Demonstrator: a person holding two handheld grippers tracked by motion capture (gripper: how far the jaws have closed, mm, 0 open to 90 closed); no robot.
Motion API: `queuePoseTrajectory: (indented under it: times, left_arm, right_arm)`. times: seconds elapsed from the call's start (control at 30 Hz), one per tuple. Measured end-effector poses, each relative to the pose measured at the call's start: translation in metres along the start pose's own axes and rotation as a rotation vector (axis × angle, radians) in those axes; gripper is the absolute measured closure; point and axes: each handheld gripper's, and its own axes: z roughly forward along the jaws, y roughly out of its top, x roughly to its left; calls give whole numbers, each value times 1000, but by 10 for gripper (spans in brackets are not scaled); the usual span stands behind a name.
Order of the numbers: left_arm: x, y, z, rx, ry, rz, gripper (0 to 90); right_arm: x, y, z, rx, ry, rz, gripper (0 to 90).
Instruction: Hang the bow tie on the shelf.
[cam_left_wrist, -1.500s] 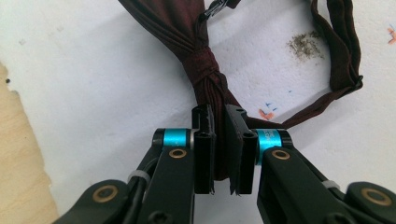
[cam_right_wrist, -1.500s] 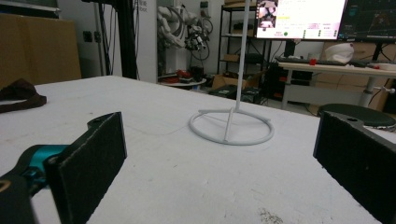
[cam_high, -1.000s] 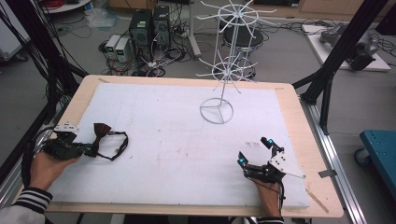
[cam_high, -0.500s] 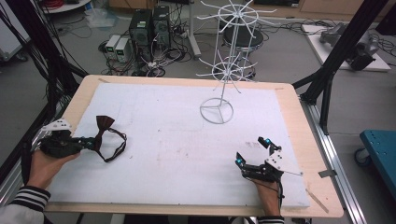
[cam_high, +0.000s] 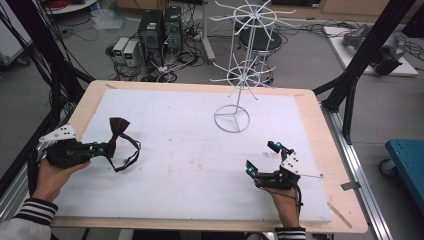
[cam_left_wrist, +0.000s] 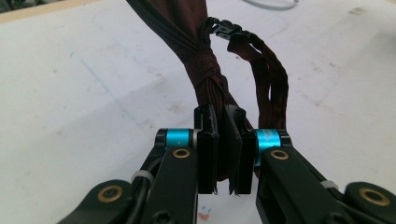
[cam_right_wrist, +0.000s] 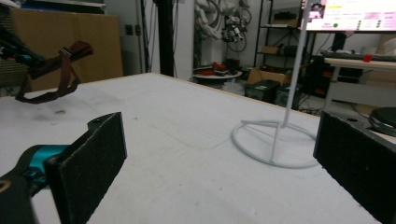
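Black padded jaws of the left gripper (cam_left_wrist: 223, 154) are clamped on the knot end of a dark maroon fabric bow tie (cam_left_wrist: 205, 60), whose wings rise beyond the jaws while its thin strap (cam_left_wrist: 271, 79) loops down to one side. From the high view, the left gripper (cam_high: 102, 148) sits near the left edge of the white foam-covered table (cam_high: 200, 165), held in the person's left hand (cam_high: 52, 175) with a striped sleeve cuff (cam_high: 32, 212) showing at the bottom. The bow tie (cam_high: 117, 132) juts up from the jaw tips and its strap (cam_high: 129, 156) hangs in a loop down to the white surface.

Near the table's front right, the right hand (cam_high: 286, 200) holds the right gripper (cam_high: 261, 158) with its jaws spread wide apart and nothing between them. In the right gripper view the two black pads (cam_right_wrist: 93, 158) stand far apart, low over the surface, framing the table.

Beyond, toward the far middle of the table, a white wire display rack with a round ring base (cam_high: 232, 119) stands upright, its spoked tiers above. On the floor behind the table sit dark computer towers (cam_high: 160, 30) amid cables.
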Motion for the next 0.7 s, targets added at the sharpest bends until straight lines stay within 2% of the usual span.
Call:
queuePoseTrajectory:
  times: [0.2,0.3,0.33,0.47,0.57,0.63,0.7]
  left_arm:
    - [-4,10,5,-30,-48,26,835]
    - [-9,15,9,-37,-65,58,835]
    - [-11,17,11,-46,-63,67,835]
    - [-18,22,15,-54,-61,106,835]
    - [-23,25,19,-75,-79,121,835]
    - [-25,28,22,-98,-110,119,835]
    - [-26,29,24,-104,-123,125,835]
  right_arm:
    - [1,10,5,0,32,5,19]
    - [0,15,8,5,52,-2,19]
    - [0,20,10,5,70,1,19]
    - [-3,27,14,9,91,20,19]
    - [-3,33,18,16,111,24,19]
    - [-3,37,21,25,124,19,19]
    - [-3,41,25,36,143,11,19]
